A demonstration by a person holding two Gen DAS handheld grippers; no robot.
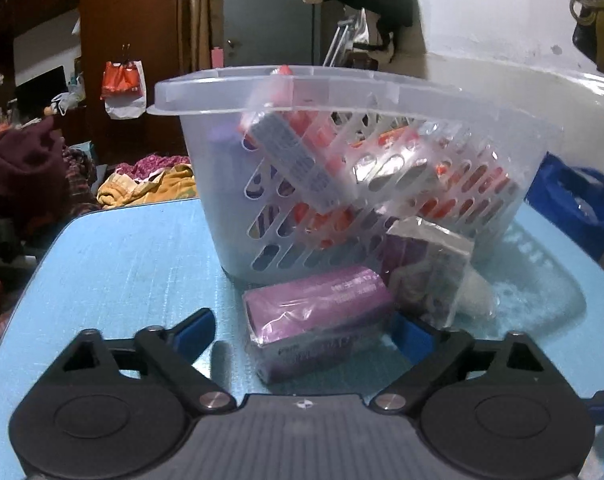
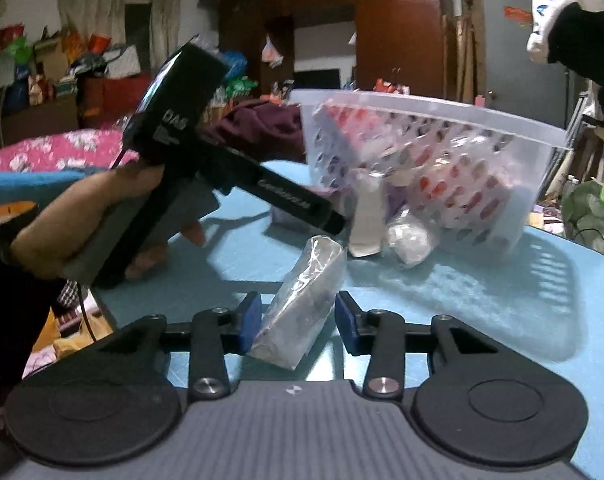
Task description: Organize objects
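A clear slotted plastic basket (image 1: 302, 92) holding several red and white packets stands on the light blue table (image 1: 122, 260). In front of it lies a purple box in clear wrap (image 1: 321, 304), between the fingers of my left gripper (image 1: 303, 336). That gripper is open, with its left pad well clear of the box. A second wrapped purple box (image 1: 425, 264) leans on the basket. In the right wrist view my right gripper (image 2: 298, 320) is shut on a clear-wrapped grey packet (image 2: 302, 300) lying tilted on the table (image 2: 501, 300). A hand (image 2: 82, 216) holds the left gripper (image 2: 337, 220) near the basket (image 2: 421, 112).
A white packet (image 2: 367, 216) and a wrapped white bundle (image 2: 407, 240) lie at the basket's foot. Heaped clothes (image 1: 22, 168) sit beyond the table's left edge, a blue bag (image 1: 573, 208) at its right. A leafy plant (image 2: 589, 208) stands to the far right.
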